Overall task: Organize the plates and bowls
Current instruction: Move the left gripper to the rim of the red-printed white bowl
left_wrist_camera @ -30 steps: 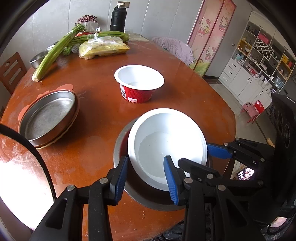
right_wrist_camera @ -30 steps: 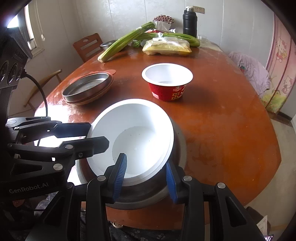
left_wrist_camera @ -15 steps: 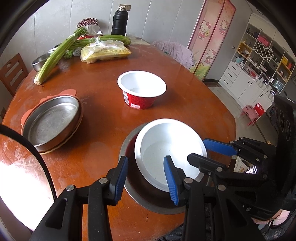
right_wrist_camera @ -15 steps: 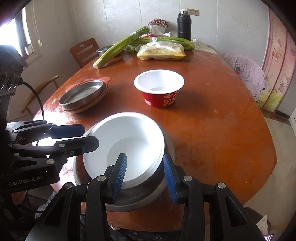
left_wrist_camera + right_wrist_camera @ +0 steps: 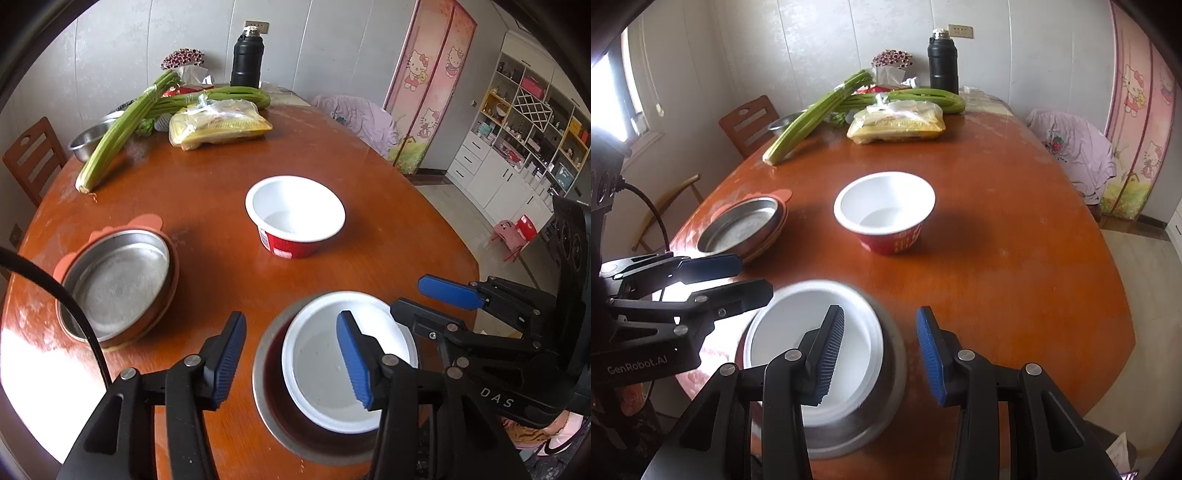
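Note:
A white bowl [image 5: 325, 380] [image 5: 786, 332] sits nested in a steel bowl [image 5: 266, 376] [image 5: 894, 354] at the near table edge. My left gripper [image 5: 291, 362] hovers above the steel bowl's left rim; its jaws are opening and the pads touch nothing. My right gripper [image 5: 881, 356] hangs over the nested bowls' right rim with its blue pads apart and off the rim. Each gripper shows in the other's view: right gripper [image 5: 408, 295], left gripper [image 5: 755, 275]. A red-sided bowl, white inside [image 5: 295, 214] [image 5: 884, 206], stands mid-table. A steel plate [image 5: 114, 280] [image 5: 742, 225] rests on a pink plate [image 5: 144, 221] [image 5: 779, 194] at the left.
At the far end lie celery stalks [image 5: 118, 136] [image 5: 812, 118], a bagged yellow packet [image 5: 218, 127] [image 5: 897, 123], a black flask [image 5: 245, 59] [image 5: 942, 62] and a small steel bowl [image 5: 86, 142]. A wooden chair [image 5: 31, 158] stands at the left. The round table [image 5: 388, 206] drops off close to the nested bowls.
Both grippers have lifted and drawn back from the nested bowls, which now look smaller and lower in view. The left jaws have spread wider; the right jaws keep the same gap.

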Demonstrator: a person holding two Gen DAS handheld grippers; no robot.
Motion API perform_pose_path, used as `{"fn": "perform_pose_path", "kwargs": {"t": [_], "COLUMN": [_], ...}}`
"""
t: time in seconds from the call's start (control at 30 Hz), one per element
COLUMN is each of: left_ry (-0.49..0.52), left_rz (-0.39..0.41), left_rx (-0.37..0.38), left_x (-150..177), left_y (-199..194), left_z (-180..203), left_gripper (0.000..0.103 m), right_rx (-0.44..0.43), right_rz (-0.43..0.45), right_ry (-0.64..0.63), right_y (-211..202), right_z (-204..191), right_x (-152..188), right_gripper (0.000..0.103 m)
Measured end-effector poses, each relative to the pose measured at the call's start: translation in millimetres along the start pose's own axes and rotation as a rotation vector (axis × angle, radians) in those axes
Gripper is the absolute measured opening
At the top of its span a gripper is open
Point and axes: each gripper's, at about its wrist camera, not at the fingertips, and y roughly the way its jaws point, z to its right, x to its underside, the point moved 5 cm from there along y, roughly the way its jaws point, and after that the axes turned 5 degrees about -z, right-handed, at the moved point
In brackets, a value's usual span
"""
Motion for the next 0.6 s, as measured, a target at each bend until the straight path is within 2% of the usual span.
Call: {"fn": "perform_pose_path", "kwargs": {"t": [0.2, 0.6], "left_ry": [0.01, 0.013], "left_rz": [0.022, 0.023], "left_rx": [-0.046, -0.061], "left_x": [-18.3, -51.3], "left_y": [-0.3, 8.6], "left_z": [-3.8, -13.8], "left_gripper": [0.056, 0.057], "right_rx": [0.007, 0.013], "right_rz": [0.007, -0.002], "right_ry": [0.01, 0.038], "right_y": [4.4, 19.9], "right_z": [8.0, 23.9], "right_x": [-18.4, -54.3], "right_gripper": [0.047, 0.05]}}
